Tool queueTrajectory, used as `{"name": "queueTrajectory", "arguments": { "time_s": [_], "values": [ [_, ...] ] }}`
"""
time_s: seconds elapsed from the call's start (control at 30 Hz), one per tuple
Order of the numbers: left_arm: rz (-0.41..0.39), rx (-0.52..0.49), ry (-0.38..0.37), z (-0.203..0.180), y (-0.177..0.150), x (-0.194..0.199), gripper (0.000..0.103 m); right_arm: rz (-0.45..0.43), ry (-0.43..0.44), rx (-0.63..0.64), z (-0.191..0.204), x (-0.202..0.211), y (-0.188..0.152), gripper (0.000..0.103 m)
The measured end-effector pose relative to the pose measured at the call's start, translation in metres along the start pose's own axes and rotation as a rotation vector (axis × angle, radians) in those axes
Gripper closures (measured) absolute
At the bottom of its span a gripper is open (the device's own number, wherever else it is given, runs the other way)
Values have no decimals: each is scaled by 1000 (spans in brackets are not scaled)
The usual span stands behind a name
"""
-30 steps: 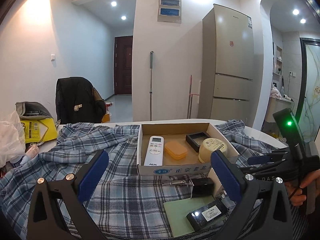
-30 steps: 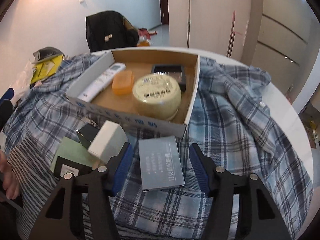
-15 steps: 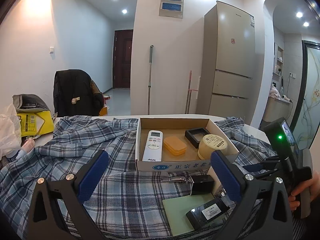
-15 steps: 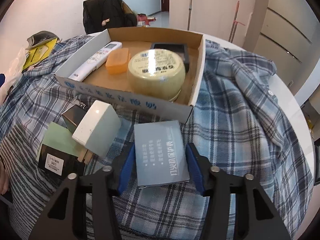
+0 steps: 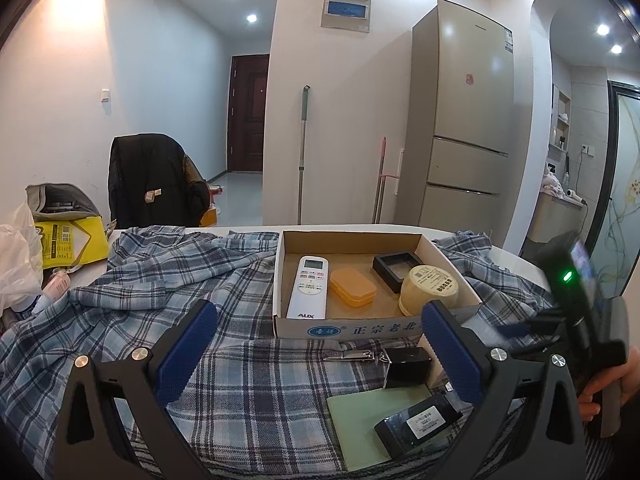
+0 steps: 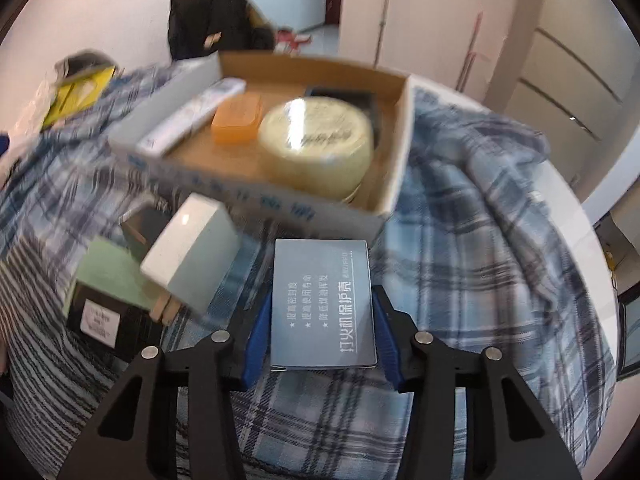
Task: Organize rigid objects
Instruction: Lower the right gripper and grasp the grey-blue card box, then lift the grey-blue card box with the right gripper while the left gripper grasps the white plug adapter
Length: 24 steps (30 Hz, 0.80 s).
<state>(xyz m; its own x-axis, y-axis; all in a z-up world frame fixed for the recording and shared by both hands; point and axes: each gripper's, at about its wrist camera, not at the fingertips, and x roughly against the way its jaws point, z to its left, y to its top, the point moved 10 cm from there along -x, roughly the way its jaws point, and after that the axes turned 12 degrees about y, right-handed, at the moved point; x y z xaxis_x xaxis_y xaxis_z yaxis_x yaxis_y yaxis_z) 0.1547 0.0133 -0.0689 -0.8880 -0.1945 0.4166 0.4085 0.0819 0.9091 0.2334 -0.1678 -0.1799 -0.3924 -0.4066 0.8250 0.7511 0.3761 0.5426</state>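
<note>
My right gripper [image 6: 322, 332] is closing the last bit onto a flat grey-blue packet [image 6: 322, 300] with white print, and its blue pads press both long edges. The packet sits just in front of the cardboard box [image 6: 256, 200]. That box [image 5: 352, 330] holds a white remote [image 5: 308, 286], an orange case [image 5: 352, 286], a black tray [image 5: 394, 266] and a round cream tin [image 5: 430, 290]. My left gripper [image 5: 318, 316] hangs open over the plaid cloth with nothing between its fingers.
Left of the packet lie a white block [image 6: 192, 256], a green pad [image 5: 368, 420], a labelled black box [image 5: 420, 426], a small black box [image 5: 408, 362] and a nail clipper [image 5: 352, 356]. A plaid shirt [image 5: 200, 280] covers the table. Bags [image 5: 64, 236] crowd the far left.
The right jaws have come together on the grey-blue packet, which now sits square between the pads. The right view has shifted closer and is blurred. The left gripper has kept still.
</note>
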Motion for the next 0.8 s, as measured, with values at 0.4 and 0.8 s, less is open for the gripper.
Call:
{"name": "queueTrajectory", "arguments": {
  "time_s": [0.4, 0.8],
  "values": [
    [56, -22, 14, 1, -3, -5, 4, -230, -42, -177, -34, 49, 22, 57],
    [363, -113, -170, -82, -14, -34, 33, -270, -50, -157, -32, 60, 26, 57]
  ]
}}
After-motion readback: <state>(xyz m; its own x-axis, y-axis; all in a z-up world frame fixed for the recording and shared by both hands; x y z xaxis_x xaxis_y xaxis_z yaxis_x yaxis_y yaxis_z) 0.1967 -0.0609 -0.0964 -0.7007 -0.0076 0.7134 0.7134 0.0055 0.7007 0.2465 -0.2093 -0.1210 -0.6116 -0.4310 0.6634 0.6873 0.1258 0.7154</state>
